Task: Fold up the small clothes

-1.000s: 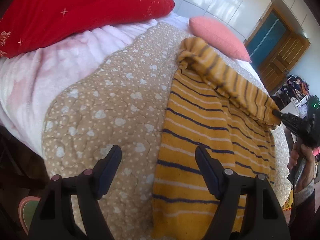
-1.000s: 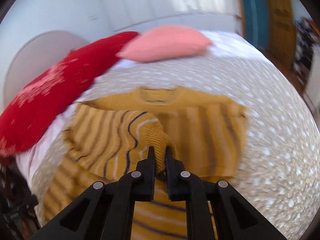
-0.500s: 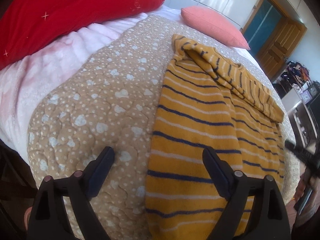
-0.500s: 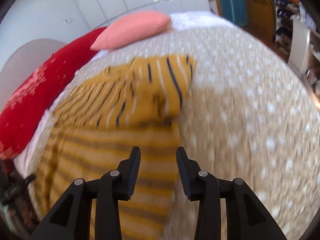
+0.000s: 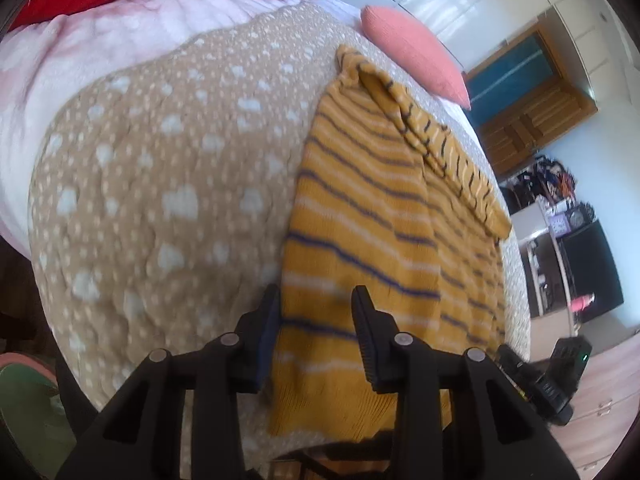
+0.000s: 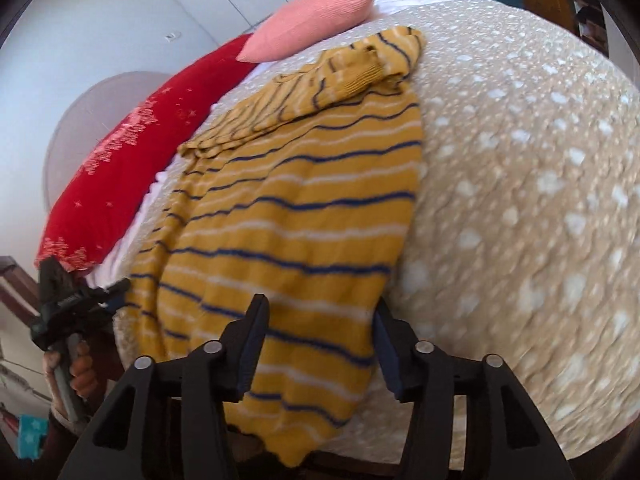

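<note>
A mustard yellow sweater with navy and white stripes (image 5: 360, 216) lies flat on the bed, with one sleeve (image 5: 440, 148) folded across its upper part. It also shows in the right wrist view (image 6: 296, 216), its sleeve (image 6: 304, 100) lying across the top. My left gripper (image 5: 316, 324) is open, with its fingers astride the sweater's left edge near the hem. My right gripper (image 6: 320, 340) is open over the hem's right corner. The right gripper shows in the left wrist view (image 5: 552, 376), and the left gripper in the right wrist view (image 6: 80, 300).
The bed has a beige spotted quilt (image 5: 160, 184), a pink blanket (image 5: 100, 48), a red pillow (image 6: 120, 168) and a salmon pillow (image 6: 312, 20). The sweater's hem hangs at the bed's near edge. A wooden door (image 5: 532, 112) and a cluttered shelf (image 5: 560, 216) stand at the right.
My right gripper let go of the sleeve, which now lies across the sweater, and drew back to the hem. My left gripper narrowed and moved onto the sweater's left edge.
</note>
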The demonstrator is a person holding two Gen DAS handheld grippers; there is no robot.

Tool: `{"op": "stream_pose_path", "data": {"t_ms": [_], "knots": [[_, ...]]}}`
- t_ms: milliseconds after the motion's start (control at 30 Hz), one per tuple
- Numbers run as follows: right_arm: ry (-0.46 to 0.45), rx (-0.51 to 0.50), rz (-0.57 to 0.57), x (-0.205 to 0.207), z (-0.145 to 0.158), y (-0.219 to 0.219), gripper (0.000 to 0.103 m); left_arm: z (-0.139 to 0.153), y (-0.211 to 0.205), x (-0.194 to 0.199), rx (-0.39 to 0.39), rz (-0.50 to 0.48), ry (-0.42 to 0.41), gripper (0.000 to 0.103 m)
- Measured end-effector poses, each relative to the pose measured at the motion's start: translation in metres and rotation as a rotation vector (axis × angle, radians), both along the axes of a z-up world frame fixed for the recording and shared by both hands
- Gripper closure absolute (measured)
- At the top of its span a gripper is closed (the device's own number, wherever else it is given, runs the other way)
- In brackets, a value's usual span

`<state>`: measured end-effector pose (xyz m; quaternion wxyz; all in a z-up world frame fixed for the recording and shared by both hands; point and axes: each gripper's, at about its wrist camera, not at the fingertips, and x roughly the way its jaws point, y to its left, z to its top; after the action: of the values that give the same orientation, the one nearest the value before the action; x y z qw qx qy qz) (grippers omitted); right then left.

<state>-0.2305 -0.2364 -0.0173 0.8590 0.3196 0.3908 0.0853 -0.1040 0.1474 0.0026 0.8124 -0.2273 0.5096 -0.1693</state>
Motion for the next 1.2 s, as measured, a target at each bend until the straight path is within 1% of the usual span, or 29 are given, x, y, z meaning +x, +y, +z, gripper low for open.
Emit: {"op": "stream_pose_path", "data": {"t_ms": [33,67,100,133,200,267,333,367,400,433,467,533,567,600,633,667,700,733,767,800,833,867,900,933,1000,1100,1200], "knots": [[-0.009,0.024,-0.001,-0.002,-0.001,-0.001,0.042,-0.004,-0.002,-0.003,0.003,-0.009,0.0,0.061],[-0.018,0.065,0.003,-0.002,-0.004,-0.001,0.041,-0.007,-0.005,-0.006,-0.001,-0.019,-0.002,0.055],[-0.023,0.144,0.016,-0.003,-0.01,-0.003,0.041,-0.01,-0.007,-0.008,-0.007,-0.028,-0.005,0.048],[-0.023,0.204,0.024,-0.005,-0.016,-0.006,0.041,-0.011,-0.009,-0.011,-0.014,-0.039,-0.012,0.044],[-0.026,0.336,0.045,-0.009,-0.029,-0.007,0.041,-0.011,-0.014,-0.015,-0.015,-0.054,-0.031,0.032],[-0.014,0.416,0.079,-0.01,-0.039,-0.002,0.041,-0.012,-0.021,-0.019,-0.027,-0.08,-0.03,0.03],[0.0,0.46,0.112,-0.013,-0.046,0.009,0.041,-0.015,-0.027,-0.021,-0.036,-0.106,-0.02,0.03],[0.007,0.467,0.126,-0.013,-0.048,0.015,0.041,-0.017,-0.03,-0.023,-0.032,-0.119,-0.01,0.032],[0.016,0.467,0.149,-0.014,-0.05,0.024,0.041,-0.017,-0.032,-0.025,-0.018,-0.117,-0.009,0.051],[0.025,0.465,0.165,-0.013,-0.052,0.03,0.041,-0.018,-0.033,-0.026,0.006,-0.113,-0.004,0.066],[0.037,0.457,0.183,-0.01,-0.053,0.038,0.041,-0.019,-0.032,-0.027,0.027,-0.107,0.007,0.088],[0.051,0.422,0.211,-0.008,-0.053,0.054,0.042,-0.021,-0.024,-0.027,-0.027,-0.089,0.017,0.089],[0.058,0.405,0.224,-0.006,-0.052,0.061,0.045,-0.022,-0.02,-0.028,-0.044,-0.081,0.023,0.089],[0.061,0.394,0.236,-0.005,-0.051,0.066,0.047,-0.022,-0.018,-0.028,-0.052,-0.081,0.025,0.089],[0.063,0.376,0.245,-0.003,-0.05,0.071,0.048,-0.023,-0.018,-0.027,-0.055,-0.083,0.024,0.089],[0.064,0.355,0.247,-0.003,-0.049,0.075,0.049,-0.024,-0.019,-0.026,-0.047,-0.079,0.024,0.085],[0.066,0.326,0.246,-0.002,-0.048,0.079,0.051,-0.025,-0.021,-0.025,-0.046,-0.083,0.029,0.079],[0.067,0.302,0.243,-0.001,-0.047,0.082,0.054,-0.026,-0.023,-0.024,-0.046,-0.09,0.035,0.076],[0.068,0.284,0.236,-0.001,-0.048,0.083,0.064,-0.027,-0.026,-0.022,-0.041,-0.096,0.037,0.075],[0.069,0.271,0.221,0.0,-0.048,0.083,0.078,-0.026,-0.03,-0.021,-0.022,-0.101,0.039,0.075],[0.067,0.269,0.206,0.0,-0.048,0.082,0.086,-0.026,-0.031,-0.02,-0.003,-0.104,0.044,0.077],[0.062,0.279,0.194,-0.002,-0.049,0.074,0.091,-0.024,-0.032,-0.019,0.016,-0.097,0.054,0.089],[0.051,0.284,0.179,-0.004,-0.047,0.07,0.092,-0.022,-0.033,-0.018,0.012,-0.096,0.058,0.094],[0.042,0.28,0.178,-0.007,-0.045,0.068,0.093,-0.018,-0.033,-0.019,0.006,-0.089,0.057,0.094],[0.014,0.245,0.206,-0.017,-0.034,0.063,0.096,-0.007,-0.033,-0.025,0.009,-0.082,0.04,0.095],[-0.039,0.155,0.272,-0.038,-0.01,0.061,0.097,0.014,-0.034,-0.044,0.005,-0.095,-0.003,0.095],[-0.075,0.105,0.29,-0.061,0.009,0.057,0.098,0.031,-0.038,-0.068,-0.015,-0.111,-0.027,0.095]]}}
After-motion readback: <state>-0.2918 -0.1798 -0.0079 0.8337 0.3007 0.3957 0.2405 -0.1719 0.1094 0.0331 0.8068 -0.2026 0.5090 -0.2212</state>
